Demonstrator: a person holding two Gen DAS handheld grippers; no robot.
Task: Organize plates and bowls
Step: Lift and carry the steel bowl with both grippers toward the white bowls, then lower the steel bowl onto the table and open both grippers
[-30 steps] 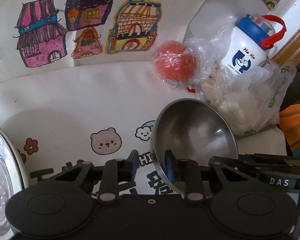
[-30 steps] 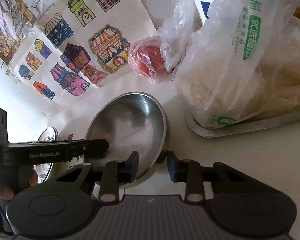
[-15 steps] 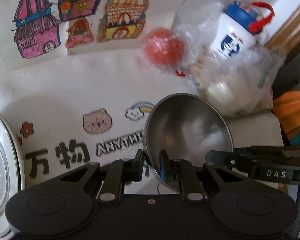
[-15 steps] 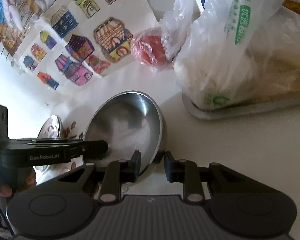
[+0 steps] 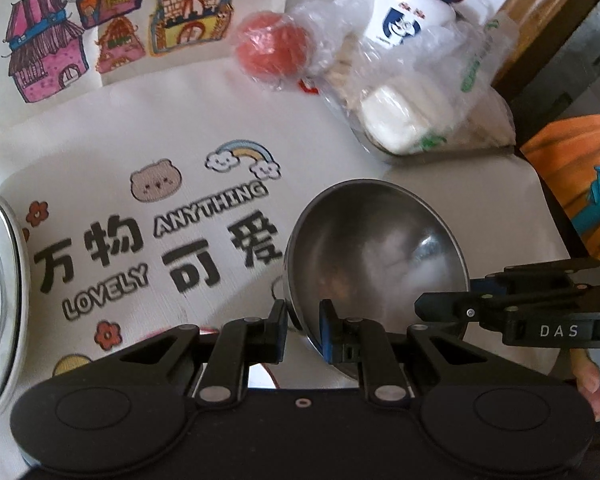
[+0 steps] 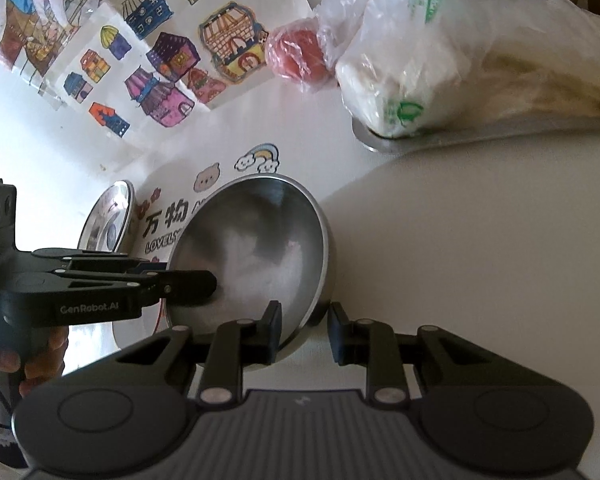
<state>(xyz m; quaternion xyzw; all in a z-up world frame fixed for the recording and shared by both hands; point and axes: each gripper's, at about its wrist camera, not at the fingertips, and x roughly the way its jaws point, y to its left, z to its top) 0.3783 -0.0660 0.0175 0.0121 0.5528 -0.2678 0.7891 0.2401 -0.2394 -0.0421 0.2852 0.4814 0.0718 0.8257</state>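
A steel bowl (image 5: 376,256) is held tilted above the table. My left gripper (image 5: 303,330) is shut on the bowl's near-left rim. In the right wrist view the same bowl (image 6: 256,248) sits between the jaws of my right gripper (image 6: 303,330), which stand a little apart on either side of its rim, so it is open. The right gripper also shows in the left wrist view (image 5: 452,304), and the left one in the right wrist view (image 6: 196,280). A white plate (image 5: 4,272) with a shiny rim lies at the far left, also seen in the right wrist view (image 6: 108,216).
A printed tablecloth (image 5: 160,240) covers the table. At the back stand a bagged red fruit (image 5: 272,48), a white bottle with a blue lid (image 5: 404,20) and a metal tray (image 6: 480,134) with bagged food (image 6: 440,72). House drawings (image 5: 44,60) line the wall.
Both grippers and the bowl have pulled back toward me and lifted; more tablecloth print shows. The left jaws have closed tighter on the rim. The right jaws have spread slightly.
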